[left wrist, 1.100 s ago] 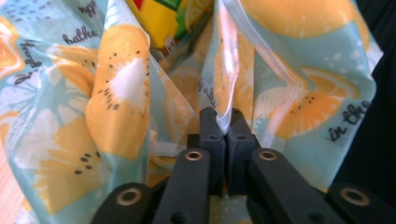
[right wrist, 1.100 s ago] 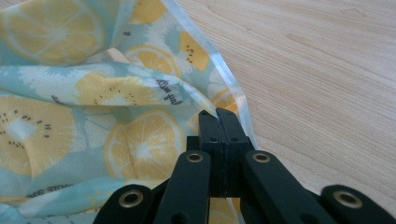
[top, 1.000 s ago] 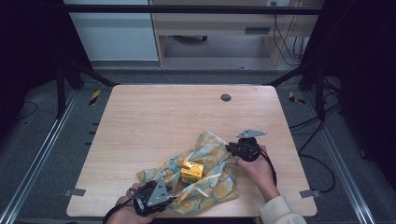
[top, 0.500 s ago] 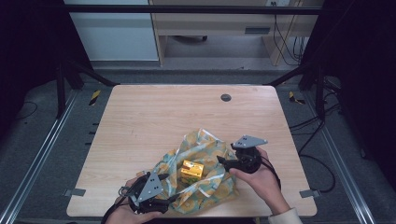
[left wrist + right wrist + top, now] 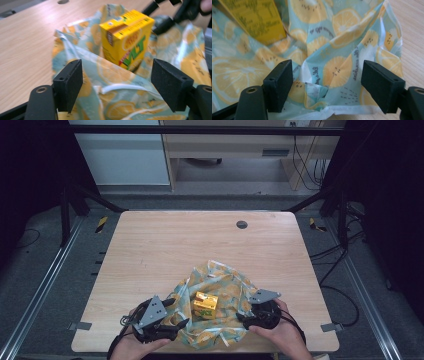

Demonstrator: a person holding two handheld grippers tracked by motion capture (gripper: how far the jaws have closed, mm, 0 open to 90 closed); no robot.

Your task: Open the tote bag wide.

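Both grippers (image 5: 177, 312) (image 5: 239, 317) gape empty beside crumpled lemon-print cloth (image 5: 227, 290), seemingly wrapping yellow carton (image 5: 205, 304).

Left gripper (image 5: 176, 312) at lower left of the high view, right gripper (image 5: 244, 312) at lower right, both hand-held, fingers (image 5: 68, 83) just opened wide, gripping nothing.

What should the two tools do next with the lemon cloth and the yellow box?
Probably close the left tool on the cloth's near edge and lift it over the juice box. Both tools' jaws have just been opening and grip nothing, and the box stands uncovered mid-cloth; right tool likewise.
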